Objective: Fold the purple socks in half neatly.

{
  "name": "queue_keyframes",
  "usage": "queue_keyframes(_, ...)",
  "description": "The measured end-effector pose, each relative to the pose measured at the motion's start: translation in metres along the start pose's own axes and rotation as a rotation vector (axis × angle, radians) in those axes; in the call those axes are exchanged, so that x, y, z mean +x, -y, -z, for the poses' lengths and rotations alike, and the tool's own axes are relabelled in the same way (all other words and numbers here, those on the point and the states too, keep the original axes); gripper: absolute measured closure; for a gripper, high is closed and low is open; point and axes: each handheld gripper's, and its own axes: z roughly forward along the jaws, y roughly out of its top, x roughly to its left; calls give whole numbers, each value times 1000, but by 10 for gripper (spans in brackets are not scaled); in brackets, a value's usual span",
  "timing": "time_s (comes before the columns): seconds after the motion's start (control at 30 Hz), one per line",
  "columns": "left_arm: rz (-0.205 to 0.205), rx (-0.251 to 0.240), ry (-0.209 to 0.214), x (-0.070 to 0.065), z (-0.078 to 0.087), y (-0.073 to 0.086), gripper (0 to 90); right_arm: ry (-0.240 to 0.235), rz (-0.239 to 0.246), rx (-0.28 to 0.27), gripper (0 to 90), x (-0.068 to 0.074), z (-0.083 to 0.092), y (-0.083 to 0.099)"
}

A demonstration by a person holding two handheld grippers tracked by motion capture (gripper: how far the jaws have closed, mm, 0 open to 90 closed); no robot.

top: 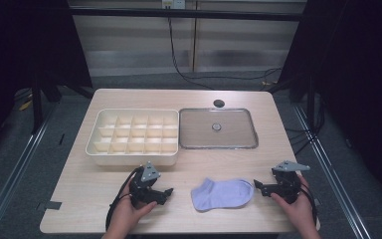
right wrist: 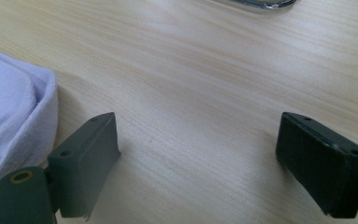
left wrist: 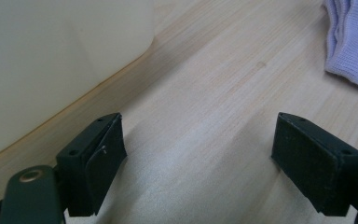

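- My left hand-held gripper (top: 165, 192) sits low over the counter (top: 229, 159), jaws wide, nothing between them.
- My right hand-held gripper (top: 258, 187) is wide too, empty.
- The sock (top: 222, 193) lies flat between them, near the divided box (top: 132, 136).

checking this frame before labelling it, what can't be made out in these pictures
- Small round thing on the lid, high view: too small to identify.
- Organizer box, left gripper view: only a blurred wall, cut off by the frame's left and top edges.
- Sock: both gripper views crop it at an edge, so its shape reads from above alone.
- Left hand-held gripper and right hand-held gripper: bodies partly covered by the hands.
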Motion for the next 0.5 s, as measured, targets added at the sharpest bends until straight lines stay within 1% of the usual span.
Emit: queue_keyframes(0.5, -3, 3, -1, 0, 0, 0, 165, 0, 1, 0, 125, 0, 0, 0)
